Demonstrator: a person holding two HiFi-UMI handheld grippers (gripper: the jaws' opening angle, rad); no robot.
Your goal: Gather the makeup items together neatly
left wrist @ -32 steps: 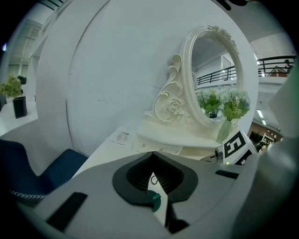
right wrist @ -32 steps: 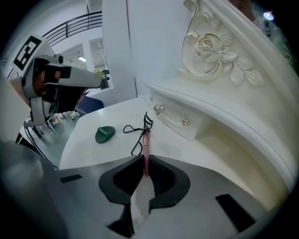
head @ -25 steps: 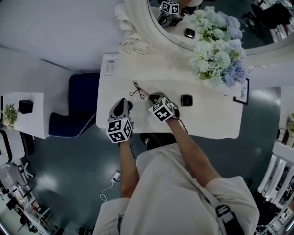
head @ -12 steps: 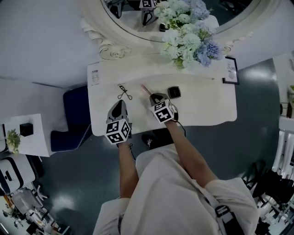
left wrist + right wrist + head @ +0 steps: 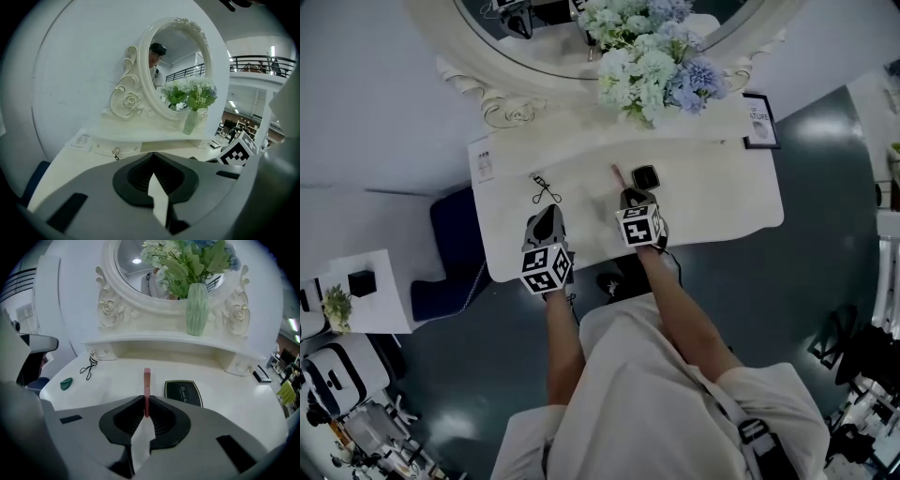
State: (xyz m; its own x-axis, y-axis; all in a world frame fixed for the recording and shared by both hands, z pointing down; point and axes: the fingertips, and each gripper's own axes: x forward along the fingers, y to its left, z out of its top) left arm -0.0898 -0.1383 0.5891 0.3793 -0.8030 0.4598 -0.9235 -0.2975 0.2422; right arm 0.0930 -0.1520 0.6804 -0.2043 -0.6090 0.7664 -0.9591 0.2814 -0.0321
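My right gripper (image 5: 635, 195) pinches 1 slim pink makeup stick (image 5: 146, 383) by its near end over the middle of the desk (image 5: 722, 202), the stick pointing toward the back edge. A black compact (image 5: 183, 392) lies just beside it on the right. A black eyelash curler (image 5: 546, 190) rests toward the back left corner, and 1 small green item (image 5: 66, 383) sits near the left edge. My left gripper (image 5: 546, 221) hovers at the front edge, its 2 jaws pressed together on nothing. Flowers (image 5: 647, 61) stand before the mirror (image 5: 464, 70).
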